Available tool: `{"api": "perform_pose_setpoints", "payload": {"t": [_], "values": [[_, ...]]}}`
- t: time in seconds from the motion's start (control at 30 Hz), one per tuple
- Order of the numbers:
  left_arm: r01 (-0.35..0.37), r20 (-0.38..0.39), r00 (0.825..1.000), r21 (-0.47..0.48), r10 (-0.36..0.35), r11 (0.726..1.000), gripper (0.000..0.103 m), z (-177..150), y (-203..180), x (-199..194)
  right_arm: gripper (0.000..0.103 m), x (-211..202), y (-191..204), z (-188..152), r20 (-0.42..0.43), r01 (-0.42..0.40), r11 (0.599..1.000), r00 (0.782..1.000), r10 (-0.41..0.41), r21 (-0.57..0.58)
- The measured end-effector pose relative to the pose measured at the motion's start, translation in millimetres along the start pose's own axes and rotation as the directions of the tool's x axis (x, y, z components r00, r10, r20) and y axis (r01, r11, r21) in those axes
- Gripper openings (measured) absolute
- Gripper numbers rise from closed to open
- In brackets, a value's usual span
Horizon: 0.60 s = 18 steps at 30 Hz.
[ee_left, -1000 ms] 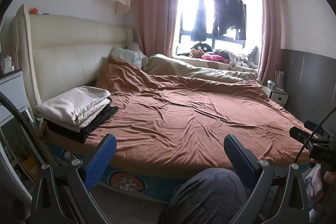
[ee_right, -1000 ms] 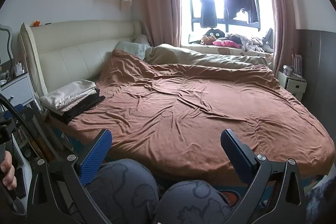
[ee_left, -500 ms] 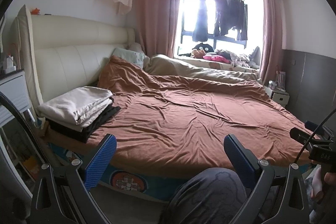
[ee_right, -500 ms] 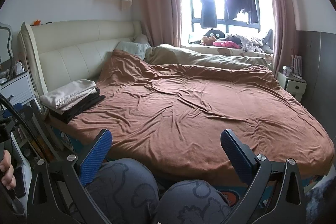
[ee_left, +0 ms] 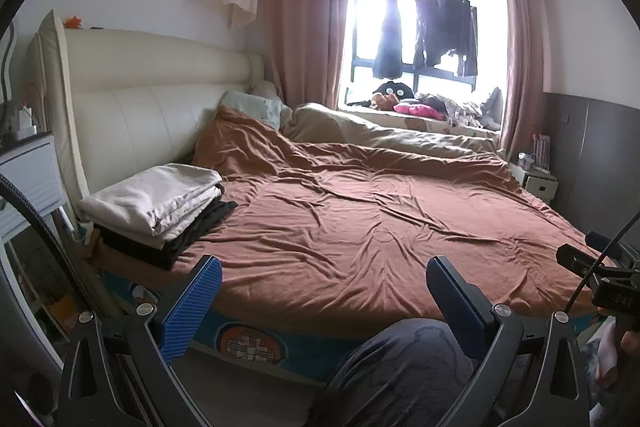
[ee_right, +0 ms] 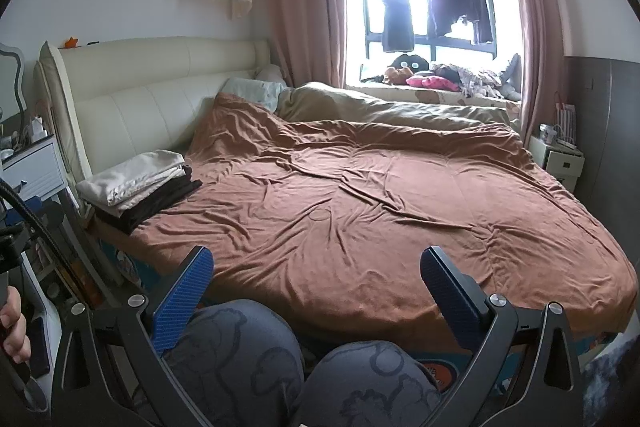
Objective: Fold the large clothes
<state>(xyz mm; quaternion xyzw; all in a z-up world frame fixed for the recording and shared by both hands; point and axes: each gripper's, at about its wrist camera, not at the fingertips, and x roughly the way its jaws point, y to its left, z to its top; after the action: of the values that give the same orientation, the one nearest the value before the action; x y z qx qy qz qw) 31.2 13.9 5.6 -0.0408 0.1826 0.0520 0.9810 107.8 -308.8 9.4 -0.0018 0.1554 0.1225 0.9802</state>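
A stack of folded clothes, beige pieces (ee_left: 156, 197) on dark ones (ee_left: 192, 239), lies on the near left corner of a bed with a brown cover (ee_left: 360, 227). The stack (ee_right: 132, 183) and the cover (ee_right: 360, 211) also show in the right wrist view. My left gripper (ee_left: 324, 287) is open and empty, held in front of the bed's near edge. My right gripper (ee_right: 316, 279) is open and empty, above the person's knees (ee_right: 240, 355). Both grippers are well short of the stack.
A cream padded headboard (ee_left: 152, 99) stands at the left, with a white bedside unit (ee_left: 28, 171) beside it. A beige duvet (ee_left: 380, 135) lies along the far side. Clothes hang in the window (ee_left: 424, 27). A nightstand (ee_right: 560, 155) stands at the right.
The left wrist view has shifted slightly, so the bed and the stack sit a little more to the right. The right view is nearly unchanged. Both grippers stay open.
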Motion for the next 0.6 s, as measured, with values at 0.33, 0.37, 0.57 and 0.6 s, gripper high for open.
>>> {"api": "perform_pose_setpoints", "payload": {"t": [0.33, 0.37, 0.57, 0.6], "values": [[-0.02, 0.002, 1.0, -0.008, 0.02, 1.0, 0.102, -1.8, 4.7, -1.6, 0.103, 0.0, 1.0, -0.5, -0.002, 0.003, 1.0, 1.0, -0.003, 0.008], [-0.021, 0.004, 1.0, -0.009, 0.021, 1.0, 0.102, -1.7, 5.0, -1.9, 0.103, 0.1, 0.8, -0.4, -0.003, 0.003, 1.0, 1.0, -0.002, 0.008], [-0.044, 0.007, 0.999, 0.003, 0.044, 0.999, 0.102, -1.6, 3.1, -1.8, 0.103, -0.9, 0.0, -1.5, -0.004, 0.003, 1.0, 1.0, -0.003, 0.011], [-0.046, 0.008, 0.999, 0.003, 0.046, 0.999, 0.102, -1.6, 2.9, -2.2, 0.103, -1.1, -0.3, -1.4, -0.003, 0.003, 1.0, 1.0, -0.003, 0.012]]}}
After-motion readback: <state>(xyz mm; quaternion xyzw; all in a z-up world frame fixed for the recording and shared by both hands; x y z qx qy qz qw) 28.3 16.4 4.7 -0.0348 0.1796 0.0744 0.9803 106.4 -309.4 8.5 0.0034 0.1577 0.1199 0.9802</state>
